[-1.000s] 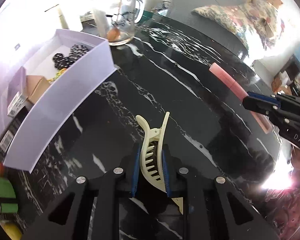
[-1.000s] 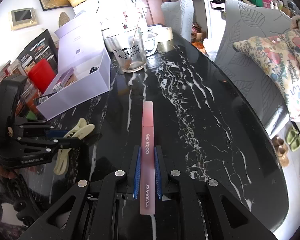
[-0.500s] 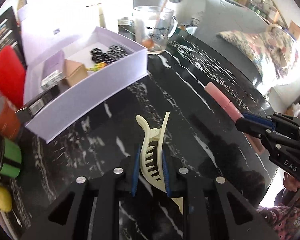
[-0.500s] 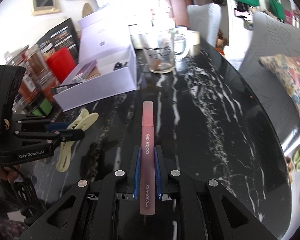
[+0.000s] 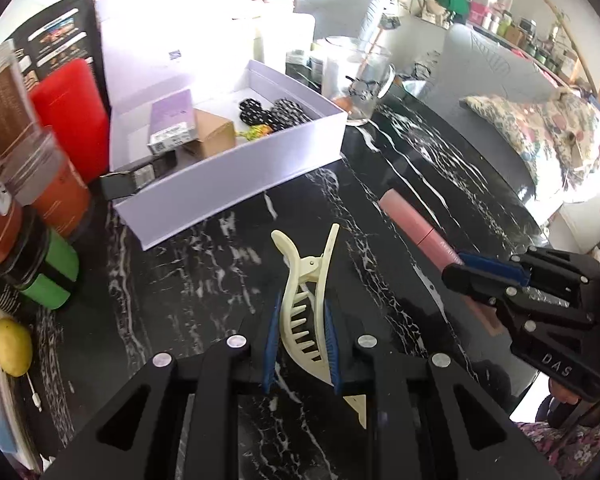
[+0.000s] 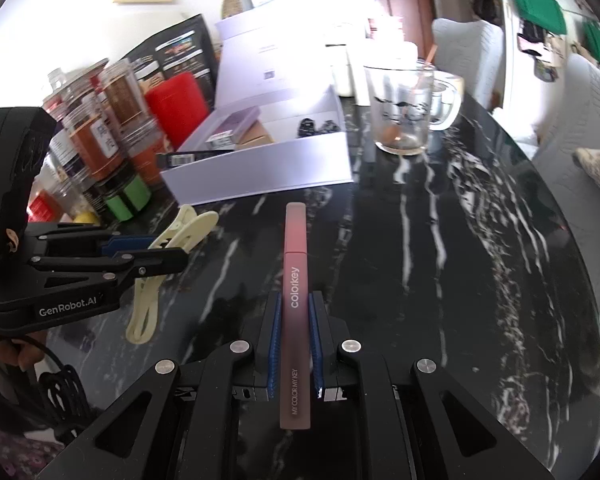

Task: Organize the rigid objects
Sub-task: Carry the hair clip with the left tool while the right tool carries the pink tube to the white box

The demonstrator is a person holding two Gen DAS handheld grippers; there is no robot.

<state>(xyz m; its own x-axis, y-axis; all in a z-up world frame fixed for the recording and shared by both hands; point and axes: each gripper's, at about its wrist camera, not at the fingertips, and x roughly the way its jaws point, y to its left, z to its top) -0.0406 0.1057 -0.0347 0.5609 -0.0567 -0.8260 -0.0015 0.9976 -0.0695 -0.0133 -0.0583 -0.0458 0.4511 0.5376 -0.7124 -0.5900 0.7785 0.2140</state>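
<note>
Both grippers have swung toward the lilac box since 1 second ago, and we now see it larger and nearer in each view. From the left wrist, our left gripper (image 5: 302,344) is clenched on the cream hair clip (image 5: 306,304), its blue pads pressing both sides, held above the black marble table (image 5: 188,292); the open lilac box (image 5: 236,172) lies ahead with 2 small cartons and black items inside. From the right wrist, our right gripper (image 6: 294,344) grips the pink tube (image 6: 295,300) lengthwise, its tip pointing toward the box; a glass mug (image 6: 404,116) stands just right of the box.
</note>
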